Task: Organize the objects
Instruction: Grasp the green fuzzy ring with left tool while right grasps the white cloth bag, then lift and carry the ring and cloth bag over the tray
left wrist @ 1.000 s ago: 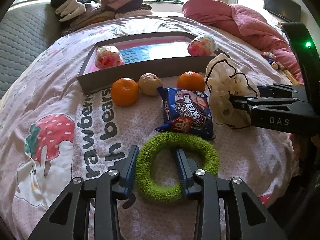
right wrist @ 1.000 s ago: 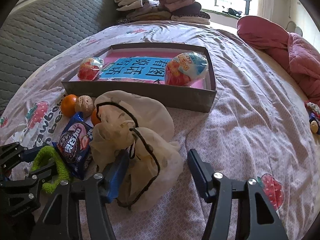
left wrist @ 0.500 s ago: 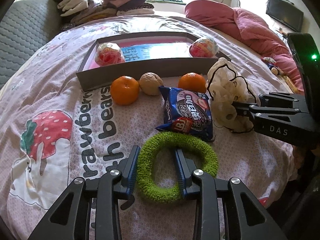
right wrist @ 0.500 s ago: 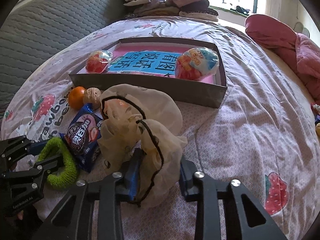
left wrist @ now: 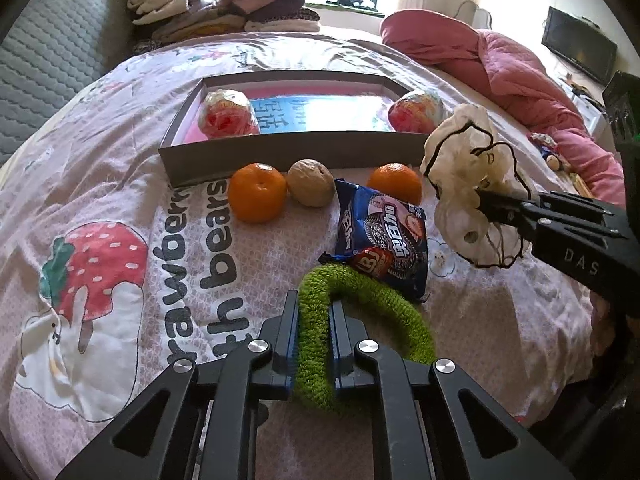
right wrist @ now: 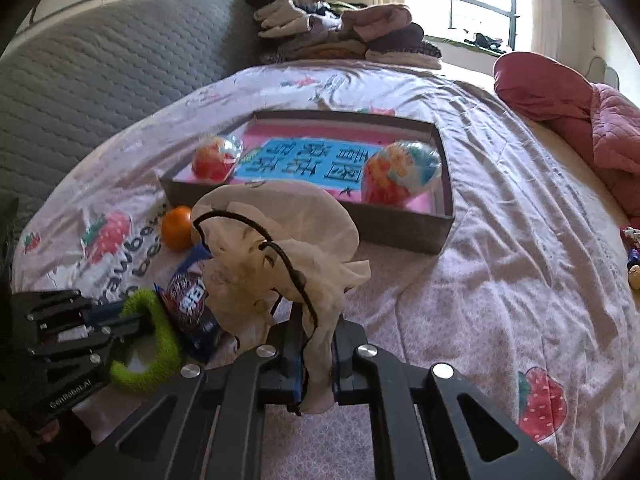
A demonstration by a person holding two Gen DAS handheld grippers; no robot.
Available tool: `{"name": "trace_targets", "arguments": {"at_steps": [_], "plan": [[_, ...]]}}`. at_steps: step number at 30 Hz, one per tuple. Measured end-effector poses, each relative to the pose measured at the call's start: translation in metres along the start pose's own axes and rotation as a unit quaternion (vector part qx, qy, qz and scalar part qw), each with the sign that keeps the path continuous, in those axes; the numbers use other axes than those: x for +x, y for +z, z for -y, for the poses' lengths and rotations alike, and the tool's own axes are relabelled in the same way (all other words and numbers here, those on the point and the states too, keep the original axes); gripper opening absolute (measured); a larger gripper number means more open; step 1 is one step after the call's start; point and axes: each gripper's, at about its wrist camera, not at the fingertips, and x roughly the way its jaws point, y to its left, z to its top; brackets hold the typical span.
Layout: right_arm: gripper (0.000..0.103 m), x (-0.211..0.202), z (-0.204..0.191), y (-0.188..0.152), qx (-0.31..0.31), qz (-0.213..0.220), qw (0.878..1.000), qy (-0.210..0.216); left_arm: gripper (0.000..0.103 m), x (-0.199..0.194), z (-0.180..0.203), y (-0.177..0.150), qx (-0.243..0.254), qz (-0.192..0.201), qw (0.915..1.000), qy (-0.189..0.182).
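Note:
My left gripper [left wrist: 314, 312] is shut on the near side of a fuzzy green ring [left wrist: 372, 300], which also shows in the right wrist view [right wrist: 156, 344]. My right gripper [right wrist: 316, 336] is shut on a cream drawstring cloth [right wrist: 280, 248] and holds it above the bedspread; it also shows in the left wrist view [left wrist: 468, 176]. A grey box [left wrist: 280, 152] [right wrist: 400, 228] with a pink and blue floor holds two wrapped balls [left wrist: 226, 114] [left wrist: 416, 106]. In front of it lie two oranges [left wrist: 258, 192] [left wrist: 394, 182], a walnut [left wrist: 311, 183] and a blue cookie packet [left wrist: 380, 232].
All this lies on a strawberry-print bedspread [left wrist: 100, 240]. Folded clothes [left wrist: 216, 8] are stacked at the far end. A pink quilt [left wrist: 500, 64] lies at the right, with small toys [right wrist: 634, 256] near the bed's right edge. A grey padded headboard [right wrist: 100, 64] stands at the left.
Both grippers closed: the left on the green ring, the right on the cream cloth. Both have lifted, and the cloth now hangs above the bed.

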Motion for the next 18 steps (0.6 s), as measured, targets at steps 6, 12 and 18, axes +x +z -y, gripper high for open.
{"name": "trace_targets", "arguments": {"at_steps": [6, 12, 18], "plan": [[0.010, -0.001, 0.003, 0.003, 0.011, 0.005, 1.000, 0.011, 0.012, -0.009, -0.002, 0.003, 0.001, 0.021, 0.9998, 0.003], [0.010, -0.005, 0.007, 0.006, 0.030, 0.014, 0.999, 0.020, 0.012, -0.026, 0.000, 0.008, 0.004, 0.057, 0.9984, 0.006], [0.010, -0.007, 0.008, 0.009, 0.036, 0.022, 0.999, 0.021, 0.012, -0.033, -0.001, 0.015, 0.002, 0.076, 0.9970, 0.013]]}}
